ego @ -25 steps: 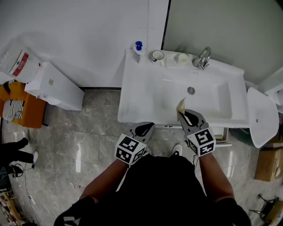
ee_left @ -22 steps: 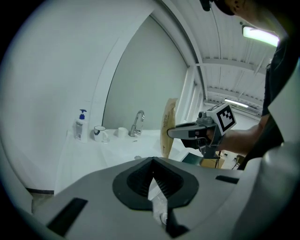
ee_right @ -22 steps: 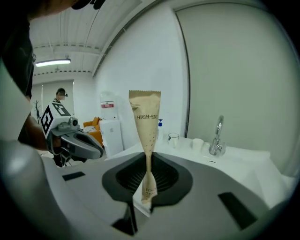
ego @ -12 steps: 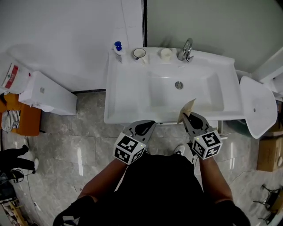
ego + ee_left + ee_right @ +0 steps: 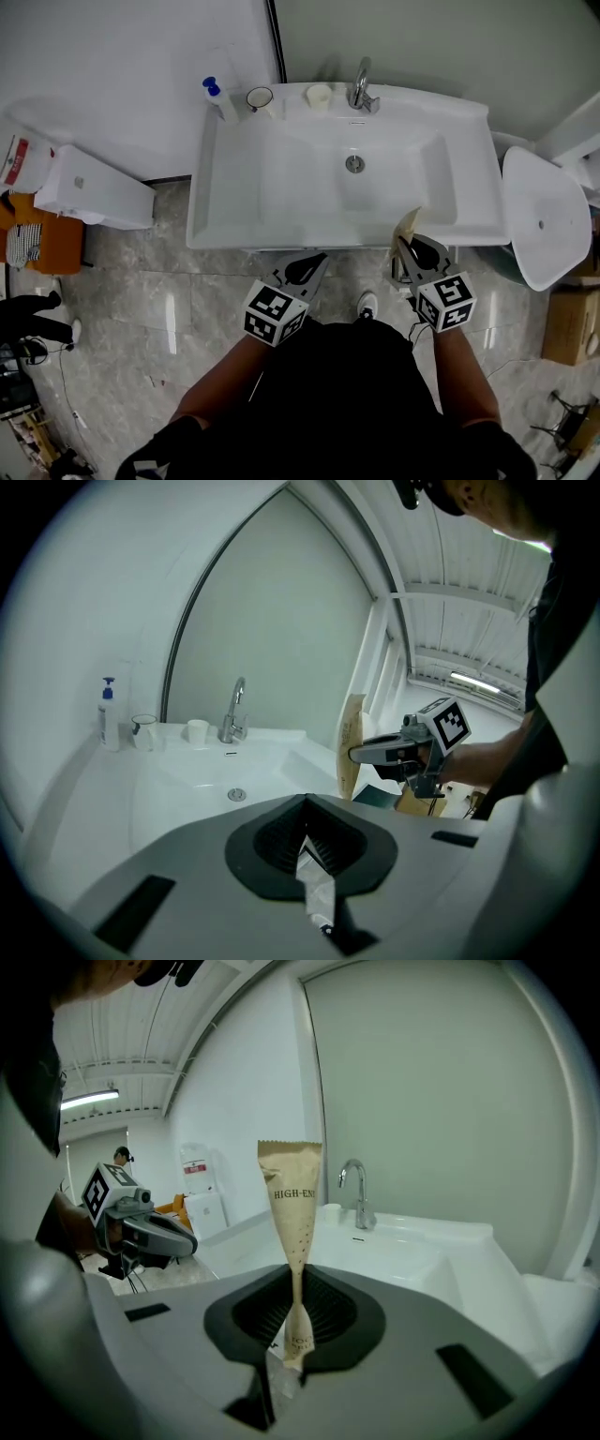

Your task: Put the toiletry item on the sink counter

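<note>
A beige paper sachet [image 5: 408,225] stands upright in my right gripper [image 5: 405,242], which is shut on its lower end, just off the front right rim of the white sink counter [image 5: 202,211]. The right gripper view shows the sachet [image 5: 292,1213] pinched thin between the jaws [image 5: 295,1321], with the basin behind it. My left gripper [image 5: 314,261] hangs in front of the sink's middle, jaws together and nothing held. The left gripper view looks across the basin from that gripper [image 5: 305,832] to the sachet [image 5: 353,747].
Along the sink's back edge stand a faucet [image 5: 359,84], a blue-capped pump bottle [image 5: 217,98], a dark-rimmed cup [image 5: 260,97] and a small white cup [image 5: 319,94]. A white rounded fixture [image 5: 544,225] flanks the sink's right. A white box [image 5: 94,187] lies on the floor at left.
Both grippers have shifted right along the sink's front. The sachet has gone from over the basin's front middle to the front right rim. The sink has slid left in the view.
</note>
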`<state>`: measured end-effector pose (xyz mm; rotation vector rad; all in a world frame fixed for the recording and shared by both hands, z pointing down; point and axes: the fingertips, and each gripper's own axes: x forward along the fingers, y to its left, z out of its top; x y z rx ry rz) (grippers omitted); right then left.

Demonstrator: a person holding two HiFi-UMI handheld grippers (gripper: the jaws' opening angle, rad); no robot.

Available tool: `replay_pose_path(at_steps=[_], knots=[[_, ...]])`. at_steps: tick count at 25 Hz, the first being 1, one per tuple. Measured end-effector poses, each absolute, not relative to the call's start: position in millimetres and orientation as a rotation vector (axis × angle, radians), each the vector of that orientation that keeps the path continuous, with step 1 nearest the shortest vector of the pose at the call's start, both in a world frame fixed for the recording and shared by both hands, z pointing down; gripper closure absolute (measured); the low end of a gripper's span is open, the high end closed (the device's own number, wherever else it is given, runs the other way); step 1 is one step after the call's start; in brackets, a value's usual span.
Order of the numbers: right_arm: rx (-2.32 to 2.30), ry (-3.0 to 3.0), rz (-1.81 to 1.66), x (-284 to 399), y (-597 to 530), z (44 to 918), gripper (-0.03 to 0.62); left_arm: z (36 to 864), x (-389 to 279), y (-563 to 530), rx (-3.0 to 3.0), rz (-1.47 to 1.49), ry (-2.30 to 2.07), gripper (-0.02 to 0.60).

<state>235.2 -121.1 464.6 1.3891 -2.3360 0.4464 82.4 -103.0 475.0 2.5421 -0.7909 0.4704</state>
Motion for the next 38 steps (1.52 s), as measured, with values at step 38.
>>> replay_pose_path(at_steps=[38], knots=[[0.405,-1.538,-0.053,457,-51,857,0.565,542,207,-36,2.316,0.621,-1.048,0.581]])
